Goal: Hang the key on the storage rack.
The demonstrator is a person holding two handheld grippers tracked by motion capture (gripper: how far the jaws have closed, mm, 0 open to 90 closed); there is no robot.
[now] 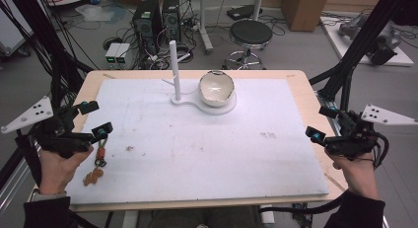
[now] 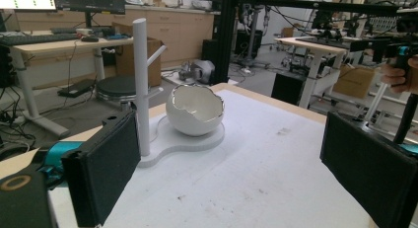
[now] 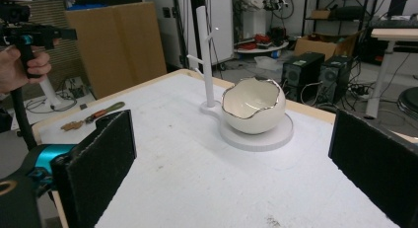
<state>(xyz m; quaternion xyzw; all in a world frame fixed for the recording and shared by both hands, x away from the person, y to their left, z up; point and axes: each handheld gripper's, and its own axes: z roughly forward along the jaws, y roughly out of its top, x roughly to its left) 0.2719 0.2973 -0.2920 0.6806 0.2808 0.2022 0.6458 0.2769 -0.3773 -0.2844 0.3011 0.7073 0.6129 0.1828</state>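
We hold the left tongs [image 1: 95,118] and the right tongs [image 1: 323,123] apart and empty at the worktop [image 1: 207,154] edges, so nothing seems started: what looks like a keychain [image 1: 96,166] lies near the left tongs, far from the white stand [image 1: 175,72] and eggshell bowl [image 1: 216,88].

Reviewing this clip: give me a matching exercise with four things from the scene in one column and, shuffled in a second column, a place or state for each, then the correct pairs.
Things
1. egg-shaped bowl
2. keychain
3. white post
4. left gripper

Places or states
A. stands upright with short pegs sticking out
B. lies flat near the table's left edge
C. sits on the round part of the white base
D. held above the table's left side, jaws apart

Pairs: 1-C, 2-B, 3-A, 4-D
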